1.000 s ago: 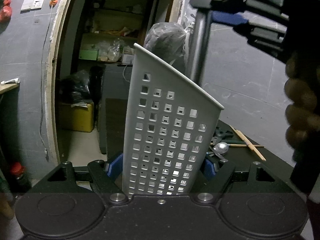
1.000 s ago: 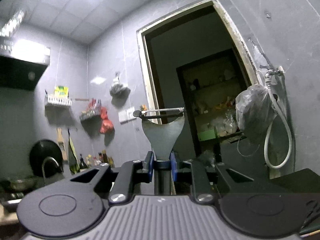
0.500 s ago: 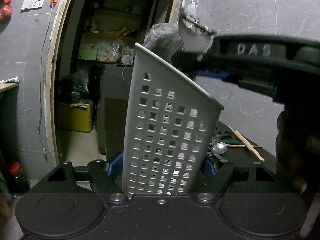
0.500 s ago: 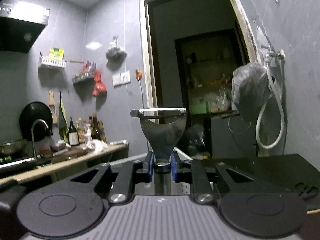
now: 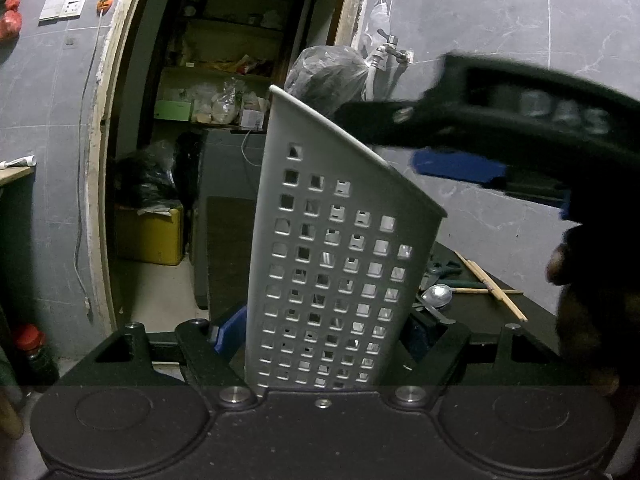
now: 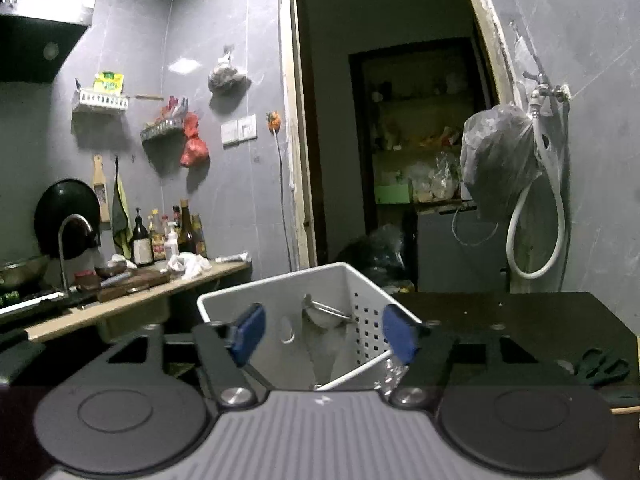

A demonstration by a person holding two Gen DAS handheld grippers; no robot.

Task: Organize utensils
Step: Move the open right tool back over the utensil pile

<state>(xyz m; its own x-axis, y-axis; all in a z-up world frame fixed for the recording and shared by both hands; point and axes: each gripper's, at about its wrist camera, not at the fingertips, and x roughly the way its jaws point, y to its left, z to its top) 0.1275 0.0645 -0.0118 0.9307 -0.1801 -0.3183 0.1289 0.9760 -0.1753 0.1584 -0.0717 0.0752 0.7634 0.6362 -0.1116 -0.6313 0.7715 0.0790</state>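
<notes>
Your left gripper [image 5: 324, 340] is clamped on the lower walls of the white perforated holder [image 5: 336, 264], keeping it tilted above the dark table [image 6: 520, 320]. Your right gripper [image 6: 322, 334] hovers at the holder's open mouth with its jaws opening and nothing pressed between the pads; the metal peeler [image 6: 324, 314] lies loose inside the holder, its blade end up. The holder looks light, thin-walled and somewhat flexible, so grip it low across two opposite walls, as now. The peeler appears stiff, smooth and likely slippery; take it by the flat handle, clear of the blade. A spoon [image 5: 438, 295] and wooden chopsticks [image 5: 492, 286] remain on the table beyond: slender, rigid, best pinched mid-length.
</notes>
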